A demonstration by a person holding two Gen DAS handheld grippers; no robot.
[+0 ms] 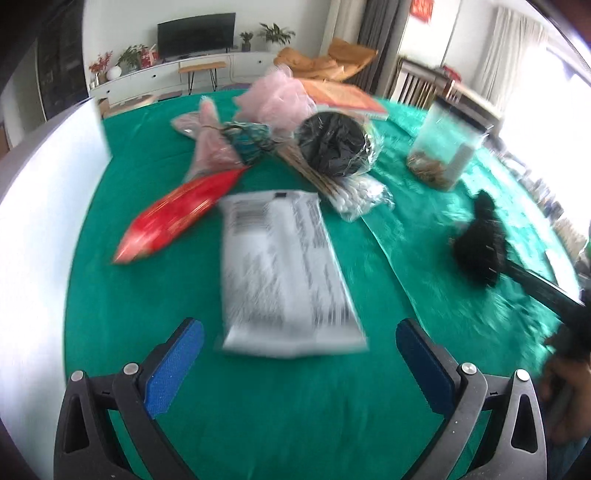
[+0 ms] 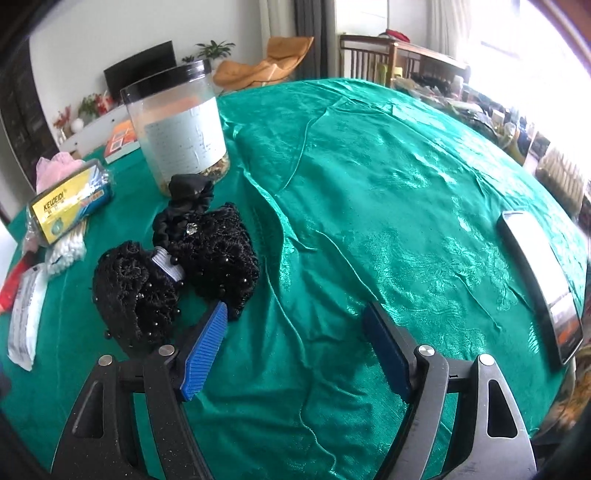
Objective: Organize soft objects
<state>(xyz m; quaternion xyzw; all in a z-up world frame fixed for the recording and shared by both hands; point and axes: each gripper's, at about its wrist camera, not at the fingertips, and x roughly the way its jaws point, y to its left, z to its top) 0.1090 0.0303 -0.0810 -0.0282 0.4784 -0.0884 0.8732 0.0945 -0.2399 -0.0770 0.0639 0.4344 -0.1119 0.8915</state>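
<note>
Green tablecloth (image 2: 369, 184); both hand-held grippers (image 1: 299, 354) (image 2: 295, 339) hover agape.

white walls, television (image 1: 195, 34), bright window (image 2: 517, 33)

My right gripper (image 2: 295, 328) hangs wide apart over the green tablecloth (image 2: 388, 192), nothing between its fingers. At ten o'clock, touching my left pad: black beaded lace pouch (image 2: 177, 273). At eleven: clear jar (image 2: 181, 129), black lid. At nine: yellow swab box (image 2: 66, 205), white packet (image 2: 26, 325). At three: phone (image 2: 543, 284).
</note>
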